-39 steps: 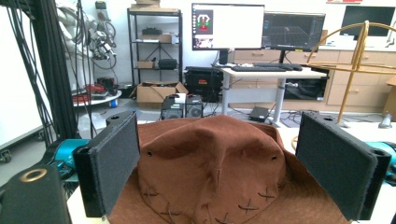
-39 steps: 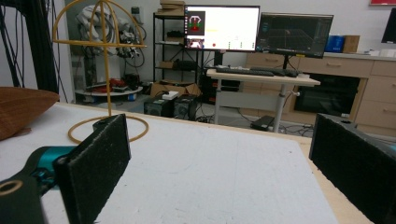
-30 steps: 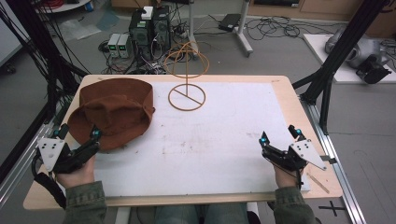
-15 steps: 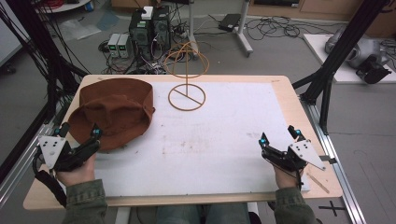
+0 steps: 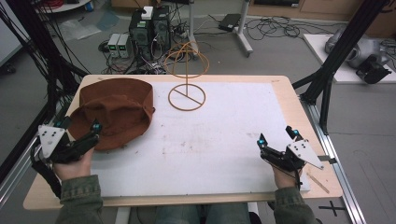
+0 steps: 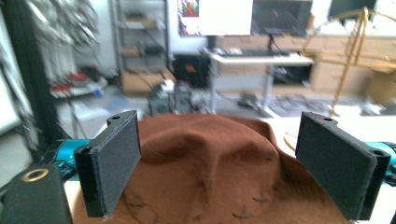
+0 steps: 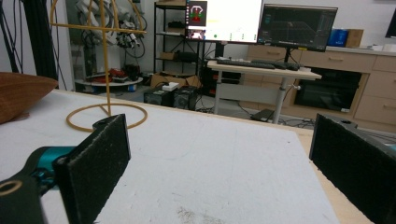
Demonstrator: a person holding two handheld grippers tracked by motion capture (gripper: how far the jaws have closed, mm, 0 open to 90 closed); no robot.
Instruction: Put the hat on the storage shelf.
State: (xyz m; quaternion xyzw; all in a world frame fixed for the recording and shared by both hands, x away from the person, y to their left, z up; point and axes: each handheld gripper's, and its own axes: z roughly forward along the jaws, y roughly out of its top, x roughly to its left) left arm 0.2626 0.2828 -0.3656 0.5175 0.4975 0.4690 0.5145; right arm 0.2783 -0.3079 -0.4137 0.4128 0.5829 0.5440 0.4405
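My left gripper [image 5: 79,133], jaws spread, straddles the brown hat [image 5: 116,109]; I'd pinch brim squarely. Right gripper [image 5: 277,140] spread, idle.

No legible text, label or number anywhere — monitor contents too blurred.

The left claw [image 5: 80,131] is drawing back toward the person along the surface's [image 5: 243,116] left edge, its open jaws straddling the brown hat's [image 5: 116,109] near brim.
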